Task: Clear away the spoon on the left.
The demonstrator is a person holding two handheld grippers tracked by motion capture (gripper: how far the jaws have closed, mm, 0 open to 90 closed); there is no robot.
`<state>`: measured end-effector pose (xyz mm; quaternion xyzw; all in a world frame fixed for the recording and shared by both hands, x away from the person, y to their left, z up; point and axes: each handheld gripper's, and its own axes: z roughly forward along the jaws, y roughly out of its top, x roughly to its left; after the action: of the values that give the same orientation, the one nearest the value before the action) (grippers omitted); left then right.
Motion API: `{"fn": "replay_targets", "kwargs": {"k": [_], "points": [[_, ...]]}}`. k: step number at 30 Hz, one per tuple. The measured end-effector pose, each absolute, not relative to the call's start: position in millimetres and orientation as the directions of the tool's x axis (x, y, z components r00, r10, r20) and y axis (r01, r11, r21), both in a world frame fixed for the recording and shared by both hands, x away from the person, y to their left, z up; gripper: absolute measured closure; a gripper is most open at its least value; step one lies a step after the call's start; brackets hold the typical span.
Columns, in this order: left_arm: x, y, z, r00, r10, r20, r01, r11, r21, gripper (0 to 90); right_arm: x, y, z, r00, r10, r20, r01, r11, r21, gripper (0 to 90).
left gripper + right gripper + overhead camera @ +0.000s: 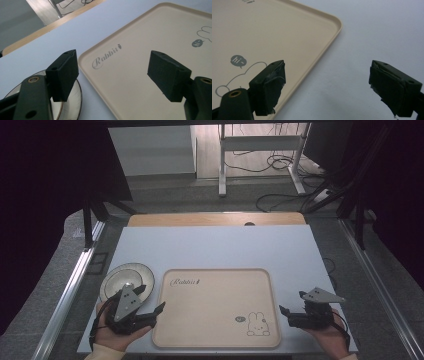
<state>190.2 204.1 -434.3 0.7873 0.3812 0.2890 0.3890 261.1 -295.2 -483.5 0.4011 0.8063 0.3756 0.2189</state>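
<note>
A beige tray (215, 295) printed with "Rabbit" and a bunny drawing lies empty on the pale table (215, 245). A round grey plate (122, 277) sits just left of it. My left gripper (151, 297) is open near the front left; in the left gripper view (112, 62) one jaw is above the plate (75, 100) and the other above the tray (140, 45). My right gripper (292, 302) is open at the tray's right edge. In the right gripper view (327, 70) its jaws straddle the tray rim (322, 45), holding nothing.
A wooden board (215, 219) borders the table's far edge. Behind it stand white desk legs (222, 170) with cables (280, 162) on the floor. Metal rails (70, 290) run along both sides of the table.
</note>
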Motion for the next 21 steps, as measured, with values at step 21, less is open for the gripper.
{"fn": "replay_targets", "kwargs": {"k": [21], "points": [[174, 247, -429, 0.47, 0.871, 0.144, 0.427, -0.367, 0.826, 24.3, 260, -294, -485, -0.579, 0.813, -0.06, 0.489, 0.406, 0.772, 14.5]]}}
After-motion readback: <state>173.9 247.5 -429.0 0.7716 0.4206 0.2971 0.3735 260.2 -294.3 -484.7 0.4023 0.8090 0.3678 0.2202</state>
